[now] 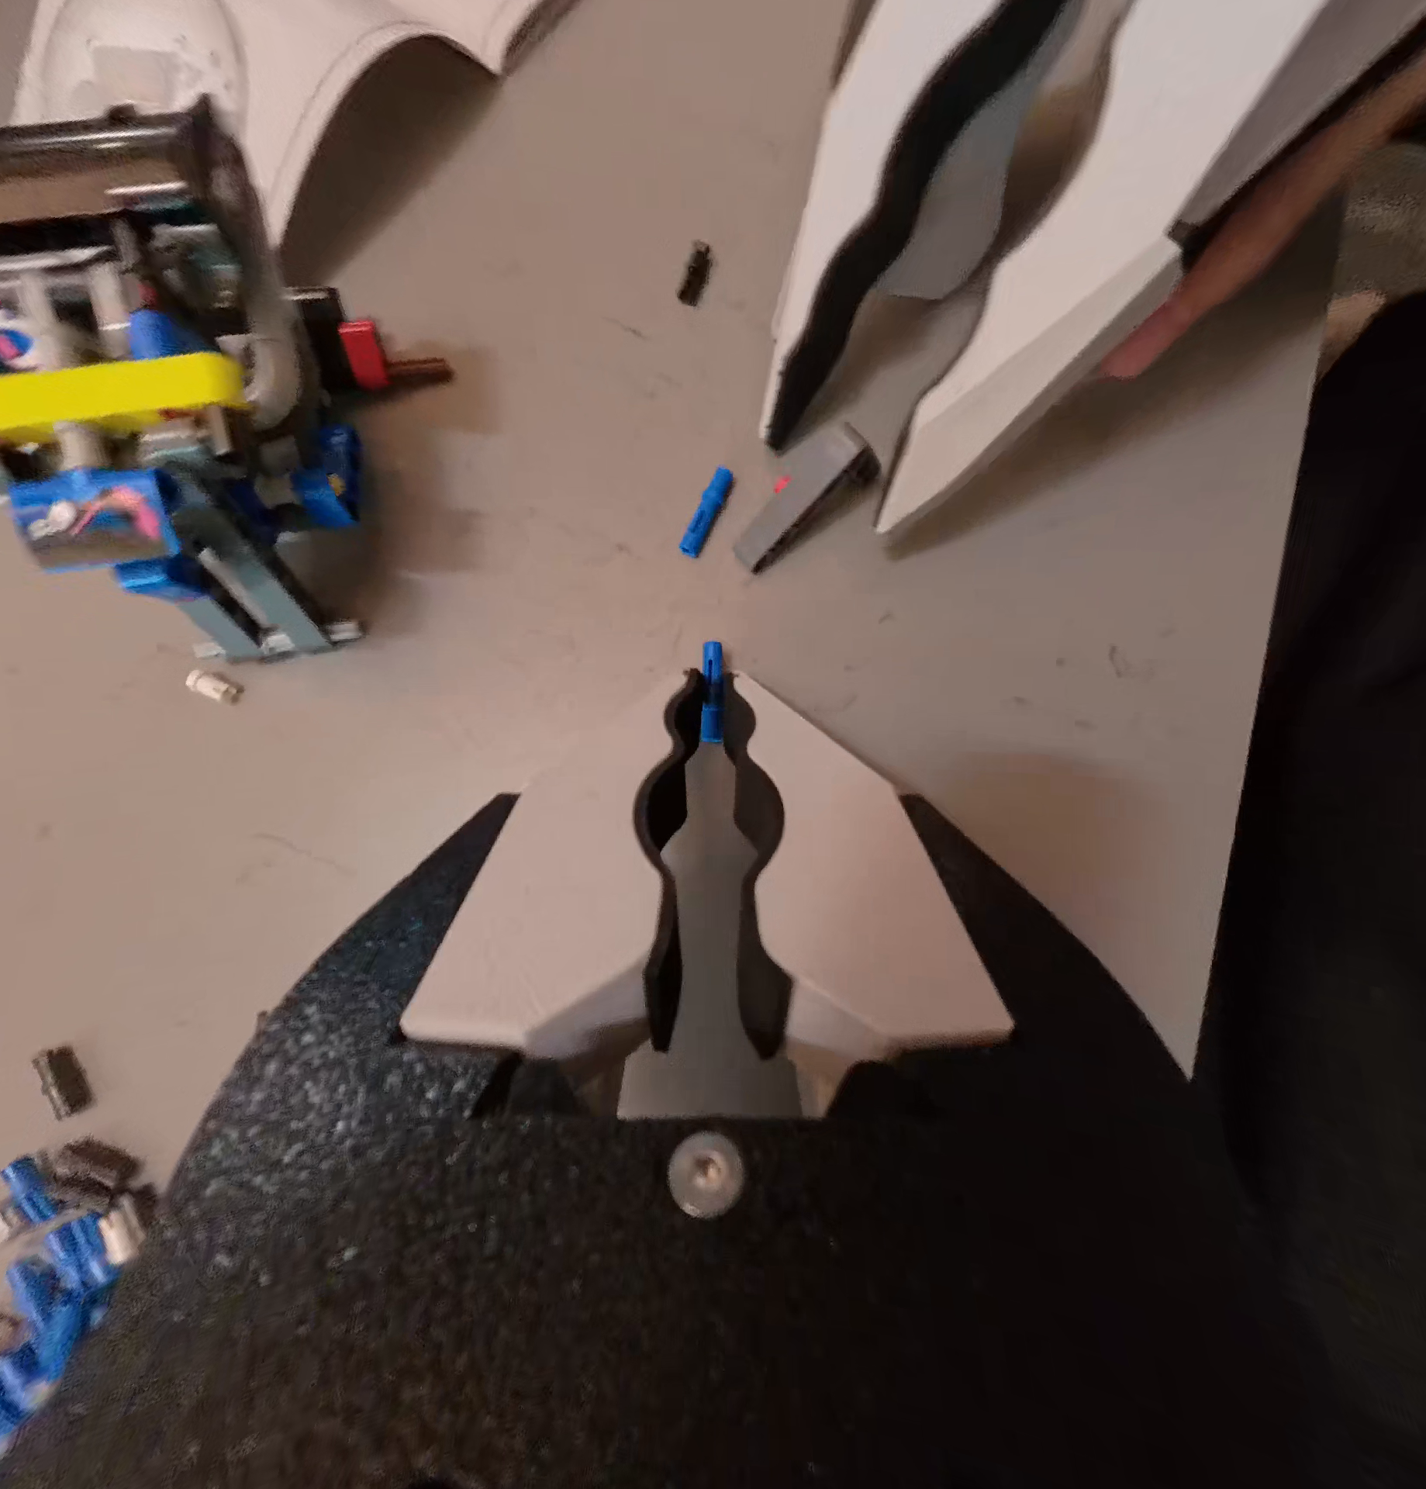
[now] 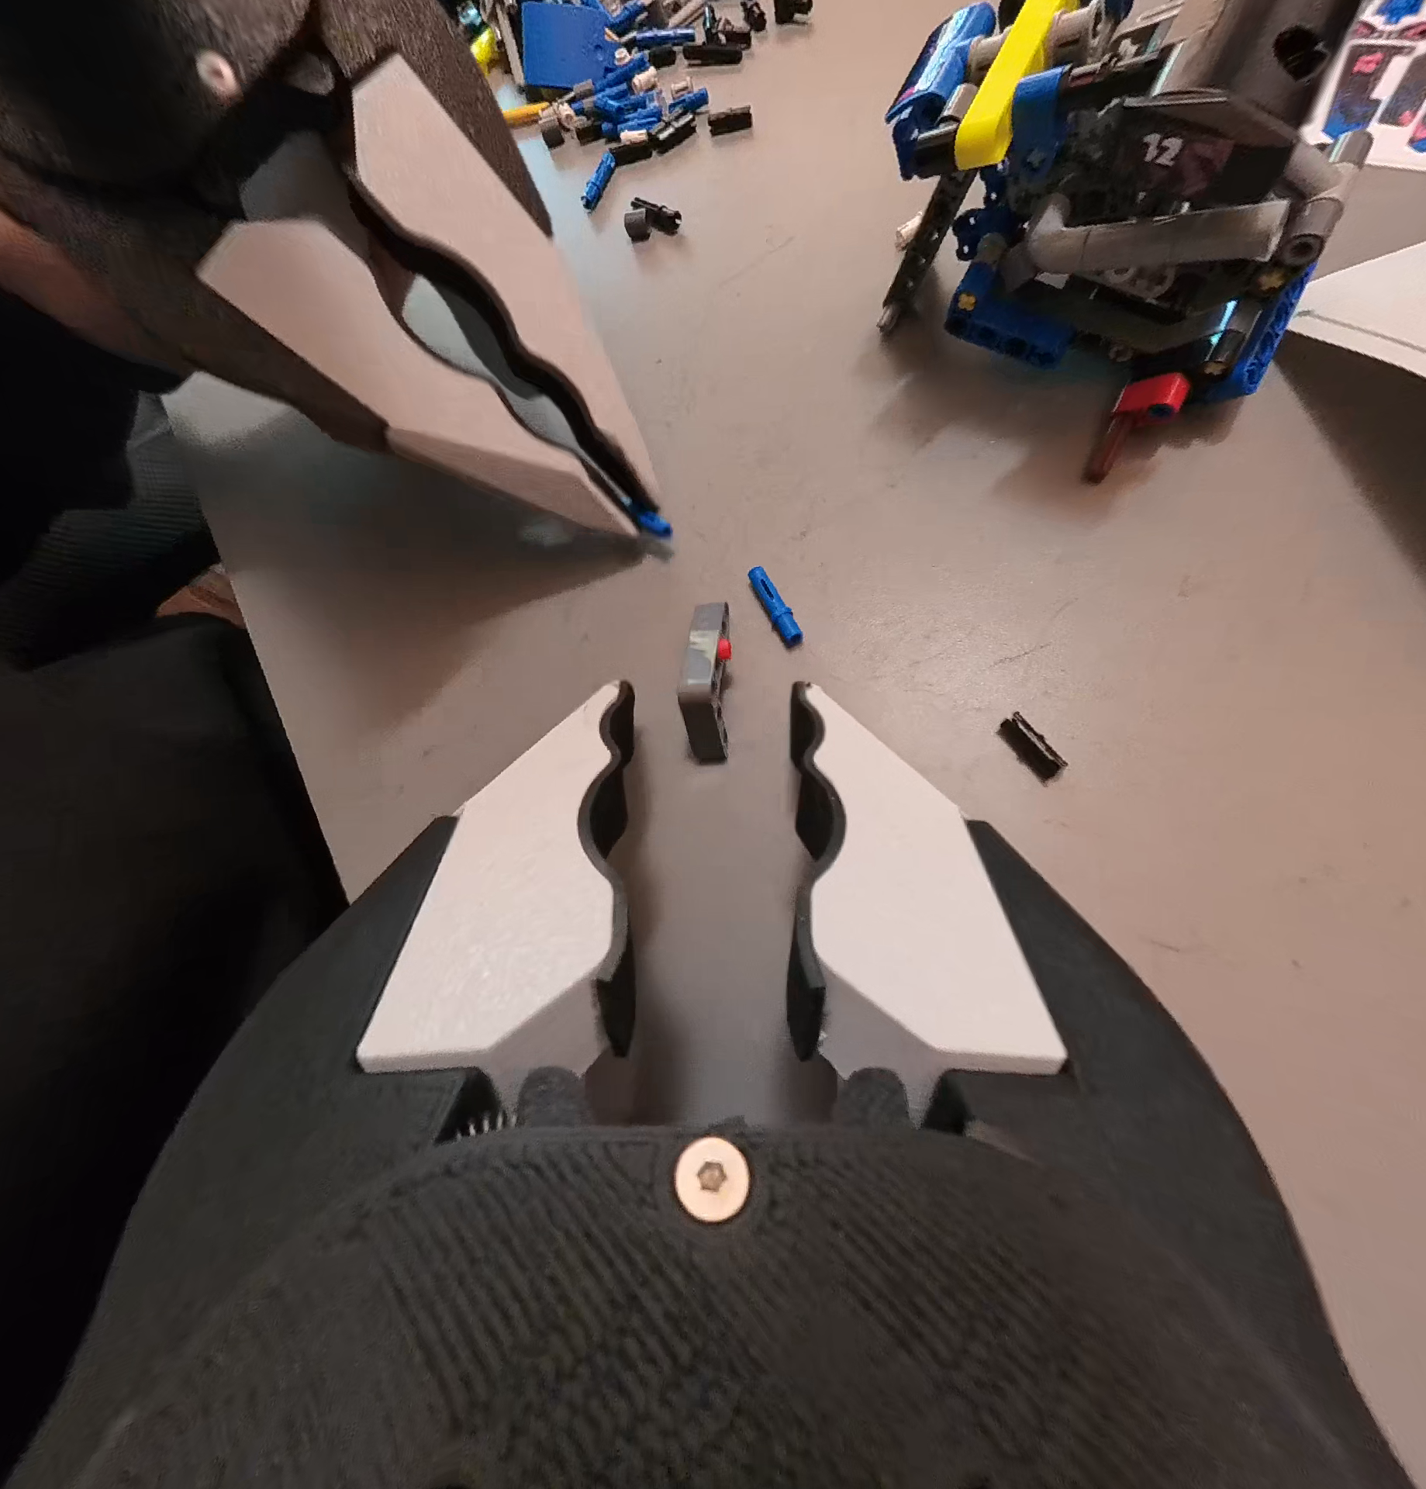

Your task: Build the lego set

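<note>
1. Left wrist view shows two grippers: the left gripper (image 1: 711, 673) at bottom centre and the right gripper (image 1: 826, 467) coming in from the upper right.
2. The left gripper is clenched on one blue pin (image 1: 711, 691), which is pinched at the very fingertips with its end poking out forward.
3. A second blue pin (image 1: 705, 512) lies loose on the desk (image 1: 532, 242), ahead of the left gripper and just beside a single grey beam (image 1: 806, 495).
4. The grey beam carries one small red peg and lies at the tips of the right gripper.
5. Right wrist view shows the right gripper (image 2: 713, 697) released, its fingers spread, with the grey beam (image 2: 705, 685) lying on the desk (image 2: 1096, 806) between the fingertips and partly ahead of them; I cannot tell whether either finger touches it.
6. The loose blue pin (image 2: 775, 606) lies just right of the beam's far end.
7. One black connector (image 2: 1032, 746) lies apart on the right, well clear of the fingers.
8. The left gripper (image 2: 641, 516) reaches in from the upper left, the held blue pin (image 2: 653, 525) showing at its tip near the beam's far end.
9. One part-built model (image 2: 1112, 217), blue and grey with a yellow beam and a red piece at its foot, stands at far right.
10. One heap of loose pieces (image 2: 629, 89), mostly blue and black, lies at the far edge, too many and too blurred to count.
</note>
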Action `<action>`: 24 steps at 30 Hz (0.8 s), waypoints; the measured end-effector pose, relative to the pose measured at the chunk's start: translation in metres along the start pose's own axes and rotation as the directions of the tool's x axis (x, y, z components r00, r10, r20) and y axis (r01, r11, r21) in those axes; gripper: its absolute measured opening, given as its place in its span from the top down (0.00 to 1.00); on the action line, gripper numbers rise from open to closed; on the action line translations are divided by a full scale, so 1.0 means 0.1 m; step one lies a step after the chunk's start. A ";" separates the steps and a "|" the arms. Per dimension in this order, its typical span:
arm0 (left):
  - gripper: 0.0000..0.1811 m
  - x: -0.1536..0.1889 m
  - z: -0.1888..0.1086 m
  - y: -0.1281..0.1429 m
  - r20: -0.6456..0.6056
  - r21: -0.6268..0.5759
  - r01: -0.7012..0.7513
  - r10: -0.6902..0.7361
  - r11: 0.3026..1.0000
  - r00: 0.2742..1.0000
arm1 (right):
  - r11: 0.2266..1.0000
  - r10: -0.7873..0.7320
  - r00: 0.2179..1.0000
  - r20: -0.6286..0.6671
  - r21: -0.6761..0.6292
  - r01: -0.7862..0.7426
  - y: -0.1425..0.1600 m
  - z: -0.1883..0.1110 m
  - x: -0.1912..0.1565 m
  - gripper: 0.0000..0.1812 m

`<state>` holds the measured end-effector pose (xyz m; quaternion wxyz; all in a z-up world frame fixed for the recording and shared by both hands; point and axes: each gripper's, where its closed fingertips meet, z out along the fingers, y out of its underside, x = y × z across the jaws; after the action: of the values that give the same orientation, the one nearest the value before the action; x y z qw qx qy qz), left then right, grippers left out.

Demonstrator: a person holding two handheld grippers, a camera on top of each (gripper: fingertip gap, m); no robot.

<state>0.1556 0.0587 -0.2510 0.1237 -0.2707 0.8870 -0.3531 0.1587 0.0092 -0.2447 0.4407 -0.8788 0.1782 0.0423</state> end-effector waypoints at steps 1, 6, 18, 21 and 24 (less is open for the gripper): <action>0.99 -0.01 -0.03 -0.05 -0.002 0.047 0.048 -0.048 0.998 0.999 | 1.000 -0.011 1.000 -0.015 -0.008 0.011 0.01 -0.05 0.02 0.78; 0.99 -0.01 -0.52 -0.72 -0.213 0.561 0.357 -0.286 0.747 0.934 | 0.977 -0.086 0.995 -0.052 0.189 0.095 -0.34 -0.40 -0.05 0.87; 0.99 -0.12 -0.95 -1.13 -0.780 0.579 0.815 -0.288 0.006 0.556 | 0.798 -0.217 0.929 -0.299 0.494 0.345 -1.21 -0.43 -0.42 0.90; 0.99 -0.11 -0.96 -1.16 -0.758 0.607 0.794 -0.308 -0.009 0.576 | 0.764 -0.215 0.899 -0.381 0.508 0.397 -1.28 -0.43 -0.40 0.89; 0.99 -0.10 -1.00 -1.18 -0.754 0.619 0.785 -0.306 -0.032 0.582 | 0.757 -0.231 0.881 -0.413 0.492 0.429 -1.29 -0.41 -0.38 0.95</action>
<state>0.1693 0.0491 -0.0974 -0.0825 -0.3992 0.2959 -0.8639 0.1647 0.0581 -0.1124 0.6472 -0.7181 0.0927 -0.2387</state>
